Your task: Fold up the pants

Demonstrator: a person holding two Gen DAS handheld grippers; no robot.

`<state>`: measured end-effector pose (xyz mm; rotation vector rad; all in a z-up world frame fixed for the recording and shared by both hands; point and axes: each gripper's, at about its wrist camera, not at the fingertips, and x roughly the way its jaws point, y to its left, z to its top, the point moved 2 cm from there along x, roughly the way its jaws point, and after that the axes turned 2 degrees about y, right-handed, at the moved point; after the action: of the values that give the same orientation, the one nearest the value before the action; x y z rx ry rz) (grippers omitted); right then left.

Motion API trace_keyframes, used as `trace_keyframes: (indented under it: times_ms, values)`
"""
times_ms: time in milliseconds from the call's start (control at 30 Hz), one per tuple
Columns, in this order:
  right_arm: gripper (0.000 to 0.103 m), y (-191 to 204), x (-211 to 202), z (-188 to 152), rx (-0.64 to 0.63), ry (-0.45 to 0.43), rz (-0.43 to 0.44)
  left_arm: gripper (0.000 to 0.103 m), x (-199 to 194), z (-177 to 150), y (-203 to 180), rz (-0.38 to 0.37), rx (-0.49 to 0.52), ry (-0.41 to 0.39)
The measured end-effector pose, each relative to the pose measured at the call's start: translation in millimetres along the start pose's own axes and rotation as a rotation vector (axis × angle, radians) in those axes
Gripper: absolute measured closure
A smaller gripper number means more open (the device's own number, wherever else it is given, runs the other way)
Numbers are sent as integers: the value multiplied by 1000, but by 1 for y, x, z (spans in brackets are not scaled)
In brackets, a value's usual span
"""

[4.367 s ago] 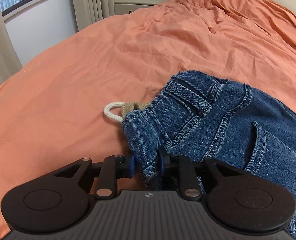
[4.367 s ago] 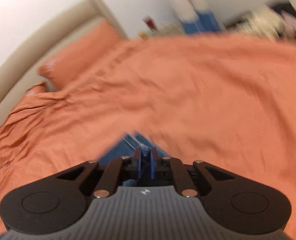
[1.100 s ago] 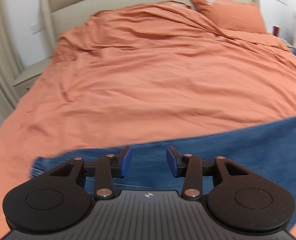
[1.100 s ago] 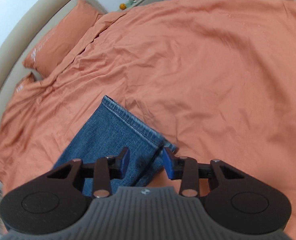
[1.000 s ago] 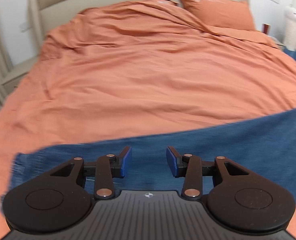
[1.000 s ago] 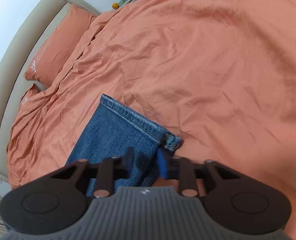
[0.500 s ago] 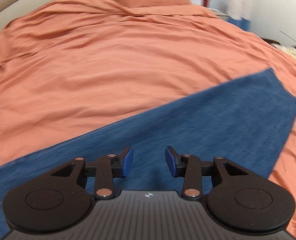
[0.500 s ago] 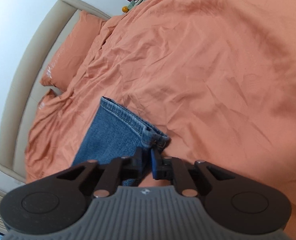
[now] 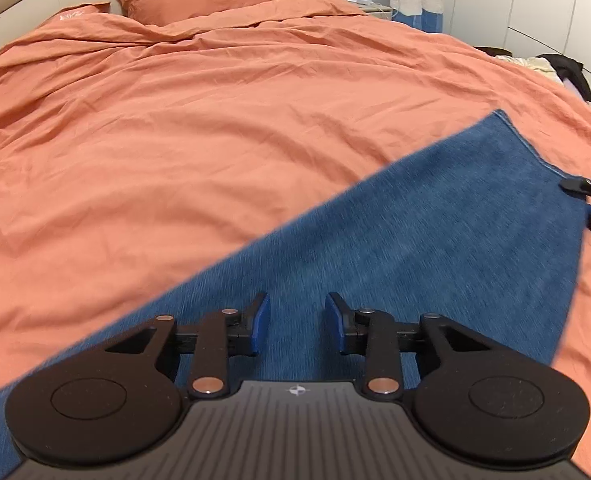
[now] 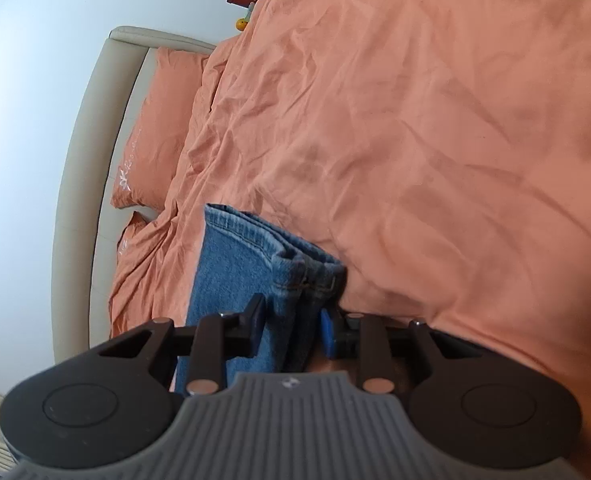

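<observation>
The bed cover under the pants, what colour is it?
Plain orange bed cover, no pattern; the left wrist view shows it best.

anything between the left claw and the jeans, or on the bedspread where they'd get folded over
Nothing visible. The left claw hangs open right over the jeans, its jaws just closing a bit with nothing between them. The right claw straddles the hem. The orange bedspread beyond the denim is bare fabric.

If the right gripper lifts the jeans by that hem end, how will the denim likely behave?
The jeans would probably droop rather than stay flat: the hem already buckles between the right gripper fingers. Stacked seam layers there look thick, likely giving a firm bite. Spread long across the orange duvet, the rest would likely drag.
</observation>
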<state>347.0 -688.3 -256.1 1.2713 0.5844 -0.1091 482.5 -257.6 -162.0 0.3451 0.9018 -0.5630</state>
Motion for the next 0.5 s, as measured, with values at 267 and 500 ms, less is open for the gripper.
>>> trace_keyframes:
  times_ms: [267, 500]
  values:
    - [94, 23, 2, 6, -158, -5, -68, 75, 50, 22, 11, 18, -11, 56]
    - [96, 32, 5, 7, -209, -5, -108, 75, 44, 20, 4, 54, 5, 30]
